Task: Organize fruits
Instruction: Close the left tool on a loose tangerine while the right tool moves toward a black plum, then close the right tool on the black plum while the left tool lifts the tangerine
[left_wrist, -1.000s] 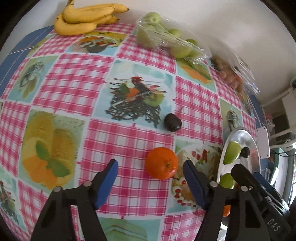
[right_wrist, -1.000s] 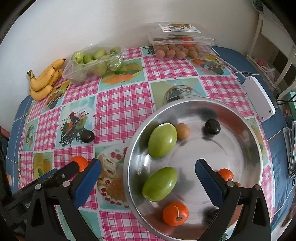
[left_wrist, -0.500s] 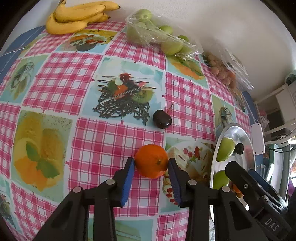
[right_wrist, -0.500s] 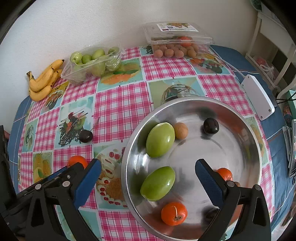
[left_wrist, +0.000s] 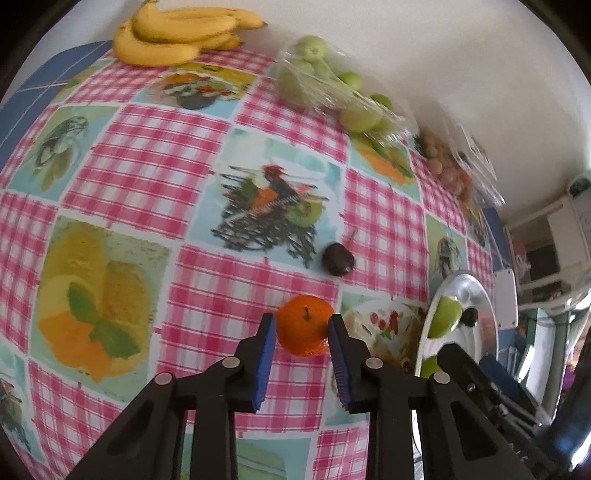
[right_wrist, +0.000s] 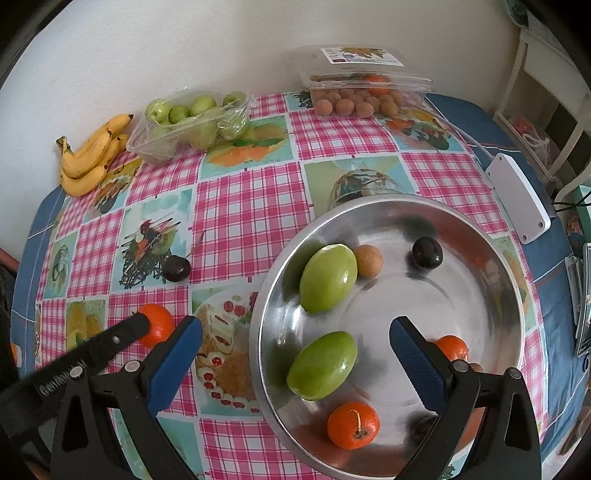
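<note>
Step in hand: grasp of loose tangerine (left_wrist: 303, 329) on the desk (left_wrist: 147, 173), for transfer to the steel bowl (right_wrist: 369, 214).
Left gripper (left_wrist: 301, 343): jaws pinching the tangerine at its sides; figure has come right down, so grip judged seated.
Tangerine position: near edge of desk, just left of the bowl; appears to rest on the cloth, not yet lifted.
Right gripper (right_wrist: 295, 354): jaws spread, nothing between them, hanging over the bowl.
Bowl contents: two green fruits, two tangerines, one dark plum, one small brown fruit.
Advice: lift straight up first, clear the rim, lower before release; round fruit may roll.
Remaining loose: dark plum (left_wrist: 338, 258), farther out.
</note>
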